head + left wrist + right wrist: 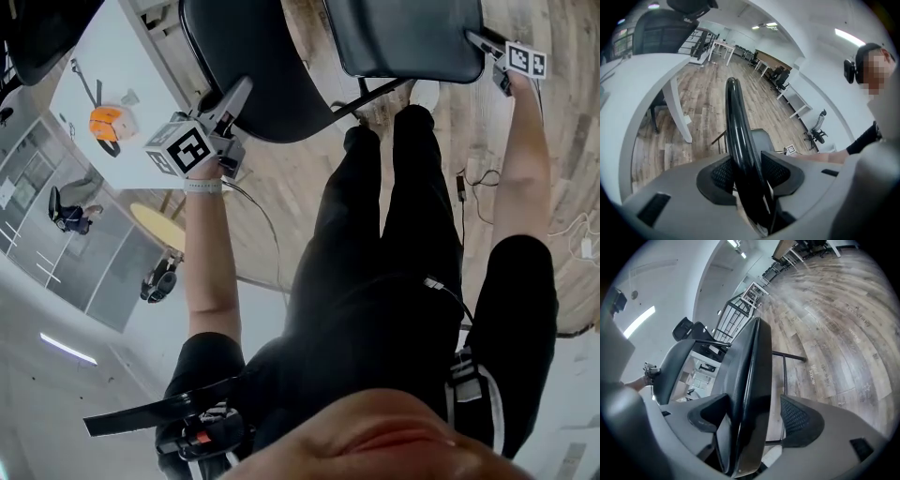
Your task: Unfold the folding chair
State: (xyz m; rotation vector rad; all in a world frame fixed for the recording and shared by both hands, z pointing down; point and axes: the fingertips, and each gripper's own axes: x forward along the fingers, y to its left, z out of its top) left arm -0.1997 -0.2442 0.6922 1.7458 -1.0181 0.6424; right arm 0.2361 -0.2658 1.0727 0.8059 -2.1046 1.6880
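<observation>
Standing off to the side here. Far left there's a white table (pixel 98 56), and right next to it the left gripper (pixel 236 92) is up on the top edge of the folding chair (pixel 272 103). In the left gripper view the black rim of the backrest (pixel 733 112) runs straight between the jaws. The pads look snug on both sides, no gap that I can make out, so I'd call that a grip at a middling width.

Moving right, the seat (pixel 412 37) sits apart from the backrest with a bit of frame tube (pixel 375 94) showing between them, so I reckon the chair is mostly opened out on the wood floor (pixel 281 206).

Far right, the right gripper (pixel 487 45) is at the seat's edge. Its jaws are spread wide. The seat sits between them, but one pad is clearly off it, with floor visible in the gap.

My two cents: hold the backrest steady with the left, and check the seat has dropped all the way flat and the legs sit square before that side lets go too. If it's only half open it could tip.
</observation>
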